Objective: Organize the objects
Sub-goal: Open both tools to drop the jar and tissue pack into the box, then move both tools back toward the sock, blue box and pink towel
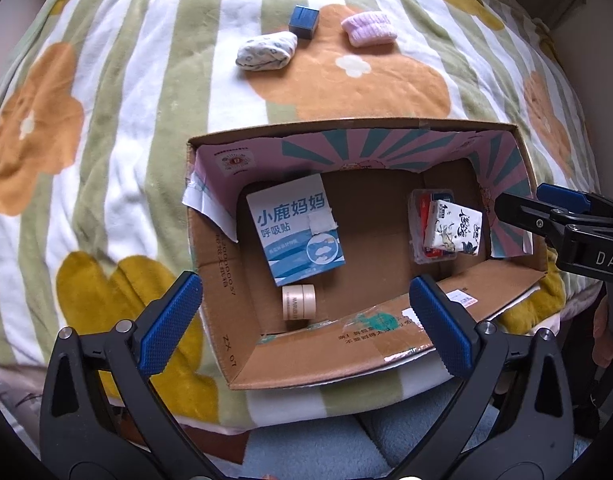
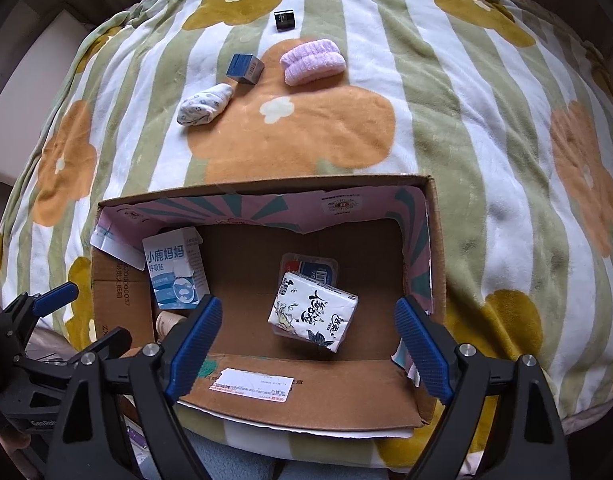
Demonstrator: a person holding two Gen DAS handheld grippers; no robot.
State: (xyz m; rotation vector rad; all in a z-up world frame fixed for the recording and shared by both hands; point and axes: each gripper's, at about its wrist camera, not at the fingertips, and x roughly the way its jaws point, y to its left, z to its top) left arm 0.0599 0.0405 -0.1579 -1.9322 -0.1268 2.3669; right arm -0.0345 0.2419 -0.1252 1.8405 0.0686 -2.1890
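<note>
The cardboard box (image 1: 386,344) sits on the flowered blanket (image 1: 106,120) with both grippers above it. The left gripper (image 1: 304,328) stands wide with nothing between its pads, over a cream jar (image 1: 298,302) lying whole at 6 o'clock of the blue-and-white carton (image 1: 294,228); the right wrist view shows only the jar's edge. The right gripper (image 2: 308,334) is also spread wide, the tissue pack (image 2: 312,312) lying loose below on a clear case (image 2: 309,266). Beyond the box at 12 o'clock lie a patterned sock roll (image 2: 204,105), a blue cube box (image 2: 245,68), a pink sock roll (image 2: 311,61) and a black jar (image 2: 285,20)
</note>
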